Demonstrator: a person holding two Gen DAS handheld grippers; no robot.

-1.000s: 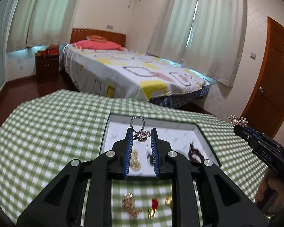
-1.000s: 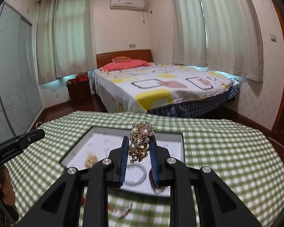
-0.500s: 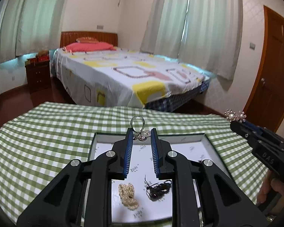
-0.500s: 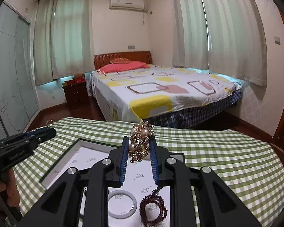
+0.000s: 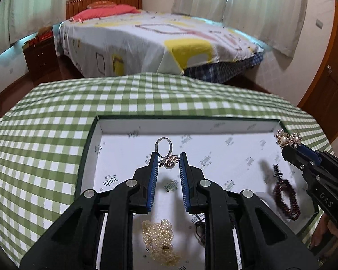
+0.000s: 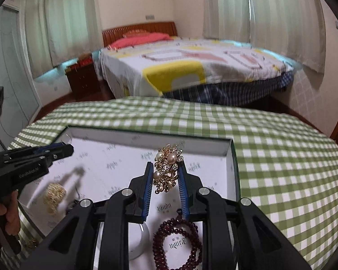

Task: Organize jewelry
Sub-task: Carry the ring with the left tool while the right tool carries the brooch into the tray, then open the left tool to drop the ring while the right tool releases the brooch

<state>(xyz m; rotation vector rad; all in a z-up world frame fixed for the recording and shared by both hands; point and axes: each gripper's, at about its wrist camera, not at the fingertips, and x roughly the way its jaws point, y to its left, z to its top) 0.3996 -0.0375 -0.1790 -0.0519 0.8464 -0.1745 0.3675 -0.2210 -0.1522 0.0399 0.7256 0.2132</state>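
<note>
My left gripper (image 5: 168,157) is shut on a silver ring (image 5: 163,146) with a sparkly bow, held above the white tray (image 5: 191,127). In the right wrist view my right gripper (image 6: 165,167) is shut on a gold brooch (image 6: 166,167) with pearls, also over the tray (image 6: 146,135). The brooch (image 5: 288,138) shows at the tip of the right gripper (image 5: 289,150) in the left view too. The left gripper (image 6: 66,149) enters the right view from the left. In the tray lie a pearl bracelet (image 5: 161,238), a dark red bead bracelet (image 6: 176,243), a white bangle (image 6: 139,240) and a gold piece (image 6: 54,194).
The tray sits on a table with a green checked cloth (image 5: 45,135). Behind it stand a bed (image 5: 157,40), a wooden nightstand (image 5: 41,54) and a brown door (image 5: 326,76). A hand (image 6: 9,216) grips the left tool.
Both grippers have come forward and down over the tray, still holding the ring and the brooch. The tray's contents now fill the lower part of both views.
</note>
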